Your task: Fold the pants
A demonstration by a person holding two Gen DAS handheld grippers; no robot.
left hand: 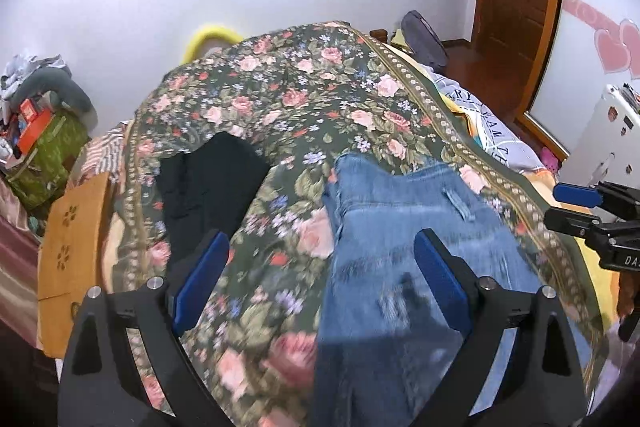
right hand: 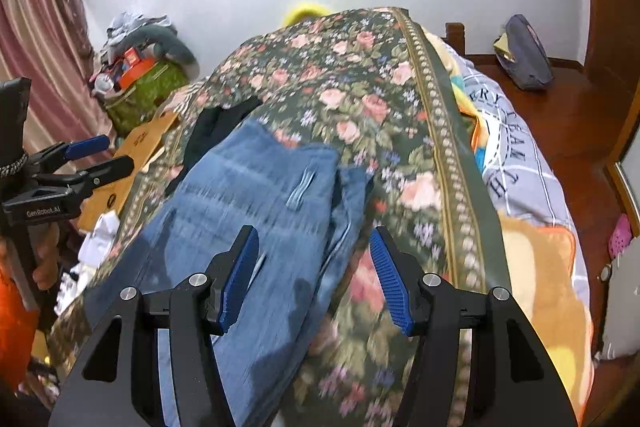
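In the left wrist view, a black garment (left hand: 208,183) lies at centre left on the floral bedspread (left hand: 280,95). The left tongs (left hand: 320,279) hang over the bed with jaws wide apart and nothing between them. To the right of centre the blue jeans (left hand: 404,227) lie spread on the bedspread, their upper end near mid-frame, and the right-hand finger sits over the denim. At the far right edge the other tool shows.

In the right wrist view the jeans (right hand: 256,211) run from lower left up to the centre, and the right tongs (right hand: 314,279) straddle their right edge, also spread and empty.

Both pictures are blurred. To do this step well, I judge each pair should settle on an outer edge of the denim, pinch all layers together, then lift evenly so the fold lands square and the bedspread is not caught.
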